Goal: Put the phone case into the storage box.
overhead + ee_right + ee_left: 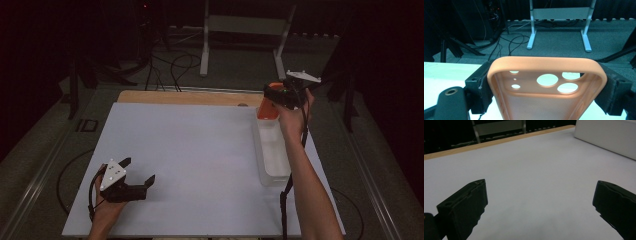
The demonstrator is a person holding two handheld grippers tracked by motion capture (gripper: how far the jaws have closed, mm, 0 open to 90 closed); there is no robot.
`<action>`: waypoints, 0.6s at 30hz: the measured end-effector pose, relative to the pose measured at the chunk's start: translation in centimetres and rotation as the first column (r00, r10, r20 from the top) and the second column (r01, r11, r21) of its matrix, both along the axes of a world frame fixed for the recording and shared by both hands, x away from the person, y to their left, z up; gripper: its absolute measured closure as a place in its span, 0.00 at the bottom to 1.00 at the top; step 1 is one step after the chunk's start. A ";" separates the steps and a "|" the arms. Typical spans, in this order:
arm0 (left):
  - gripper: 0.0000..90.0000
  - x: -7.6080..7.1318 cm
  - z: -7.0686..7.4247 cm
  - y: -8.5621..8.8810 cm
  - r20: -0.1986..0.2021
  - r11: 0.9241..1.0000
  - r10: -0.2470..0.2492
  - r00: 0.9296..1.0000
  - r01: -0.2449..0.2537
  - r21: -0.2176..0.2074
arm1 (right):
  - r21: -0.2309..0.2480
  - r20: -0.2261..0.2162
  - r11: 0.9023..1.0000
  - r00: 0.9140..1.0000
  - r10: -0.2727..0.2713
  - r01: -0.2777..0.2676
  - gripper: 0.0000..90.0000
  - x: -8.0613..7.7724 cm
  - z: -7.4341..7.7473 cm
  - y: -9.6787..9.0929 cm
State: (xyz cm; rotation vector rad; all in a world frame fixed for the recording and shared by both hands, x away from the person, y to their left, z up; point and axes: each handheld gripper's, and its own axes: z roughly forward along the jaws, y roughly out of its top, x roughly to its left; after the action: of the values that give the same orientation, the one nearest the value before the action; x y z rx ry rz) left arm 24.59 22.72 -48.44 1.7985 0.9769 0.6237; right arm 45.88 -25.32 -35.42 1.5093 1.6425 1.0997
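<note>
- The bench (190,150) carries a clear tray (272,150) along its right edge; nothing visible lies in the tray, so placing looks undone.
- Right tongs (272,102) grasp an orange phone case (546,90) by its sides, above the tray's far end near the bench's far right corner.
- Left tongs (540,207) gape, unladen, near the front left corner.
- The right gripper view reveals the case's camera cut-outs; the high view gives its place.

The orange phone case (546,92) is cut off at the bottom edge.
</note>
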 end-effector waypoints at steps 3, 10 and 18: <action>0.01 0.0 0.0 0.0 0.002 1.000 0.001 1.000 -0.001 0.000 | -0.009 -0.004 1.000 1.000 -0.001 0.001 0.18 0.1 -0.2 0.1; 0.00 -0.1 0.1 0.1 0.003 1.000 0.002 1.000 -0.002 -0.002 | -0.014 -0.012 1.000 1.000 -0.005 0.005 0.18 0.4 -0.6 0.2; 0.00 -0.1 0.1 0.1 0.004 1.000 0.003 1.000 -0.003 -0.003 | -0.020 -0.013 1.000 1.000 -0.010 0.010 0.18 0.5 -0.7 0.1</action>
State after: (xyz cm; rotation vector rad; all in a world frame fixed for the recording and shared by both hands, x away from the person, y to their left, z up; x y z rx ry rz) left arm 24.49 22.84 -48.34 1.7932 0.9778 0.6272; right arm 46.41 -25.24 -36.15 1.5134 1.6485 1.0678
